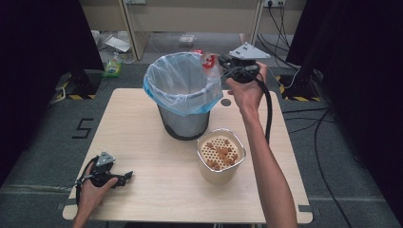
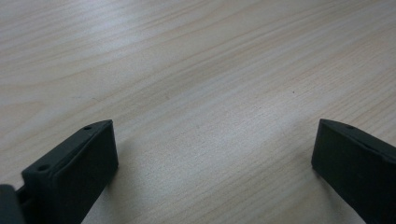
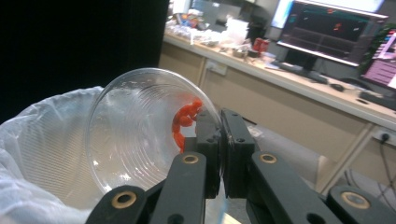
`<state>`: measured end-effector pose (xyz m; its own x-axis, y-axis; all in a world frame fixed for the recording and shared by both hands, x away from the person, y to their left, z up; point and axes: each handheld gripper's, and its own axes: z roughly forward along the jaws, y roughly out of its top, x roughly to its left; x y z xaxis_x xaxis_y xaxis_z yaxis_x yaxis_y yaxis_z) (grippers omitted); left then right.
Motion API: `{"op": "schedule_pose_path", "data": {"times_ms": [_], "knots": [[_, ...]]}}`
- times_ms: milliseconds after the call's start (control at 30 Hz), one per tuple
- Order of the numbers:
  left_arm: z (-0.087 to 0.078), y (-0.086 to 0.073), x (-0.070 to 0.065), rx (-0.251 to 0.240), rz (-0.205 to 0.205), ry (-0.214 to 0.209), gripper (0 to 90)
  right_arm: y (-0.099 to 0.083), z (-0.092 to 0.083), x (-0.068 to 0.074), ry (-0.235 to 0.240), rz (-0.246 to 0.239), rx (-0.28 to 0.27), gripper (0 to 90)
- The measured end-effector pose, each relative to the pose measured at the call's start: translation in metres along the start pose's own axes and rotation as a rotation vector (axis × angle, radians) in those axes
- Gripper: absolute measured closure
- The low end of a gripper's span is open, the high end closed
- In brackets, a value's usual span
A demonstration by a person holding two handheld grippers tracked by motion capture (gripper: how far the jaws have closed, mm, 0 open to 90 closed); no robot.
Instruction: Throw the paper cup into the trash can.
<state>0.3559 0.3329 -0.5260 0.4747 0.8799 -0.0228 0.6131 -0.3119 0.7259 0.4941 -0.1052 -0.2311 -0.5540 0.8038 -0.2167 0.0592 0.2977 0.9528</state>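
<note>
My right gripper [image 1: 222, 61] is shut on the rim of a clear plastic cup [image 1: 209, 62] with red print, held tipped on its side over the far right edge of the bin [image 1: 185, 121]. In the right gripper view the cup [image 3: 135, 135] shows its open mouth, with my jaws pinching its wall at the right gripper [image 3: 220, 140]. The bin is grey and lined with a pale blue bag [image 1: 178, 83]. My left gripper [image 1: 124, 178] rests low over the table's near left corner. Its jaws stand wide apart in the left gripper view, with the bare wood between them at the left gripper [image 2: 215, 154].
A cream container [image 1: 221, 159] with a perforated insert and several brown pieces stands right of centre on the wooden table [image 1: 142, 142]. A small dark round hole [image 1: 225, 101] lies by the right wrist. Cables cross the floor at the right.
</note>
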Motion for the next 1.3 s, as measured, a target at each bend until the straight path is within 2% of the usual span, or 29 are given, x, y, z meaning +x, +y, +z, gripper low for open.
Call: {"op": "schedule_pose_path", "data": {"times_ms": [33, 67, 133, 367, 500, 567, 633, 833, 1033, 1300], "knots": [[0.000, 0.000, 0.000, 0.000, 0.000, 0.000, 0.0, 0.001, 0.013, 0.006, 0.018, -0.004, 0.017, 87.4], [0.000, 0.000, 0.000, 0.000, 0.000, 0.000, 0.0, 0.001, 0.013, 0.006, 0.018, -0.004, 0.017, 87.4], [0.000, 0.000, 0.000, 0.000, 0.000, 0.000, 0.0, 0.000, 0.023, 0.010, 0.043, 0.004, 0.036, 87.3], [0.000, 0.000, 0.000, 0.000, 0.000, 0.001, 0.0, -0.007, 0.048, 0.021, 0.079, 0.005, 0.082, 85.6], [0.000, -0.001, 0.000, -0.002, -0.002, 0.002, 0.0, -0.009, 0.057, 0.024, 0.065, 0.026, 0.096, 74.8], [-0.001, -0.001, -0.001, -0.001, -0.001, 0.002, 0.0, -0.008, 0.057, 0.024, 0.062, 0.036, 0.086, 72.1], [-0.001, -0.001, -0.001, -0.001, -0.001, 0.001, 0.0, -0.006, 0.053, 0.021, 0.050, 0.047, 0.074, 66.3], [-0.001, -0.001, -0.001, -0.001, -0.001, 0.001, 0.0, -0.009, 0.032, 0.004, 0.025, 0.056, 0.083, 61.5], [-0.001, -0.001, -0.001, -0.001, -0.001, 0.001, 0.0, -0.026, 0.005, -0.018, -0.006, 0.067, 0.119, 58.0], [-0.001, -0.001, -0.001, -0.001, -0.001, 0.001, 0.0, -0.044, -0.030, -0.039, -0.029, 0.109, 0.105, 52.5]]}}
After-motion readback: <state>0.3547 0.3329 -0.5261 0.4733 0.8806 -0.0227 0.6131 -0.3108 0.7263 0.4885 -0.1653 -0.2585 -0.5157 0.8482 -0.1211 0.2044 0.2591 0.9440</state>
